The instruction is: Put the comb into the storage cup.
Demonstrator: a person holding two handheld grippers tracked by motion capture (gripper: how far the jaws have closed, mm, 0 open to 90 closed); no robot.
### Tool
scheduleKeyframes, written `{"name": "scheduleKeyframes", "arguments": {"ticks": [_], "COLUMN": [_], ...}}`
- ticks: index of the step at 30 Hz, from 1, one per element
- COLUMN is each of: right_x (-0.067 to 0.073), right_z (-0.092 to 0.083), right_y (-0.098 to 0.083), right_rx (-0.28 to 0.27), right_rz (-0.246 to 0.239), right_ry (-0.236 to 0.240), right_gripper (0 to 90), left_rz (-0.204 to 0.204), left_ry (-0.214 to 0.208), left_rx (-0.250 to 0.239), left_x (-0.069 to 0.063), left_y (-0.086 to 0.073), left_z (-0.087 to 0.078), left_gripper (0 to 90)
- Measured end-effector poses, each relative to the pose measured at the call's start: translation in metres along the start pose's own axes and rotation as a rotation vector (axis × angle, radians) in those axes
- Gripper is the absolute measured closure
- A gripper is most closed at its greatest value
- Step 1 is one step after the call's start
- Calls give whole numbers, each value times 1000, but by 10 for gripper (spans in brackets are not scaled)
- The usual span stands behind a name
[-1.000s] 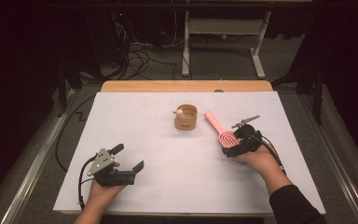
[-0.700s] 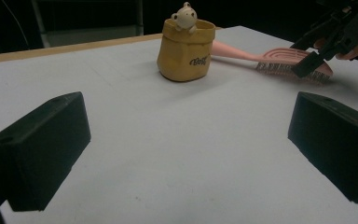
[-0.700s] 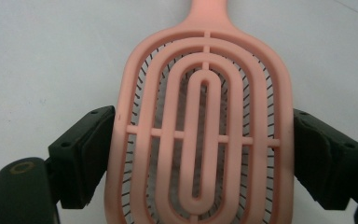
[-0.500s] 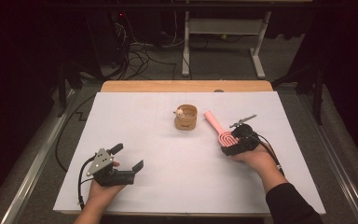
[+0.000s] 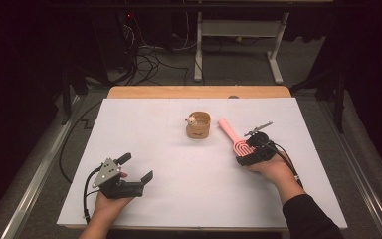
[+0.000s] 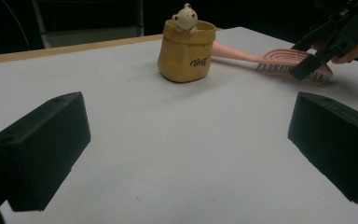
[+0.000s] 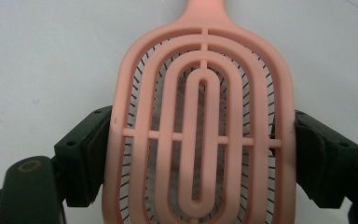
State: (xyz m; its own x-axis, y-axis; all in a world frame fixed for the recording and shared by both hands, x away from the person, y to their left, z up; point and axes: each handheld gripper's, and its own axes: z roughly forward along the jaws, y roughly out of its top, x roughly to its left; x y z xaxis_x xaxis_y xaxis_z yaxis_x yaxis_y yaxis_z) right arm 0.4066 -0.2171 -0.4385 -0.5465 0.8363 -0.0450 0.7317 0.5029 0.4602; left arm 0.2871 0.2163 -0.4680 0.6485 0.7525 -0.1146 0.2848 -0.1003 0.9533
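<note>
One pink hairbrush [image 7: 200, 135] sits between my right gripper [image 5: 251, 152] pads, which have just closed on both sides of its head. Its handle points straight away from this gripper, toward one yellow bear cup [image 5: 198, 125] just beyond. My left gripper [image 5: 129, 172] is much farther off, open and empty.

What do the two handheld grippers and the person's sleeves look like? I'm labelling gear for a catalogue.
Both are black two-jaw tools with blocky black jaws. The left gripper carries a grey three-cornered plate on top and trails a black cable. The right gripper also trails a black cable. The right forearm wears a dark sleeve; the left forearm is bare.
</note>
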Motion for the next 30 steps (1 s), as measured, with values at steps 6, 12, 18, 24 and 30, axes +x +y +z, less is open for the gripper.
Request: {"name": "scheduleKeyframes", "arguments": {"ticks": [6,12,18,24,30], "right_x": [1,0,-1,-2,-3], "right_z": [0,1,1,0,-1], "right_y": [0,0,0,0,0], "right_rx": [4,0,5,6,-4], "right_rz": [-9,16,37,58,86], "right_ry": [-12,-9,-2,8,24], "right_gripper": [189,196,200,202,203], "left_rz": [-2,0,-1,-4,-7], "left_ry": [1,0,1,1,1], "left_rx": [-2,1,1,0,-2], "left_x": [0,0,1,1,1], "left_y": [0,0,0,0,-1], "left_z": [0,0,0,0,-1], "left_gripper": [0,0,0,0,0]}}
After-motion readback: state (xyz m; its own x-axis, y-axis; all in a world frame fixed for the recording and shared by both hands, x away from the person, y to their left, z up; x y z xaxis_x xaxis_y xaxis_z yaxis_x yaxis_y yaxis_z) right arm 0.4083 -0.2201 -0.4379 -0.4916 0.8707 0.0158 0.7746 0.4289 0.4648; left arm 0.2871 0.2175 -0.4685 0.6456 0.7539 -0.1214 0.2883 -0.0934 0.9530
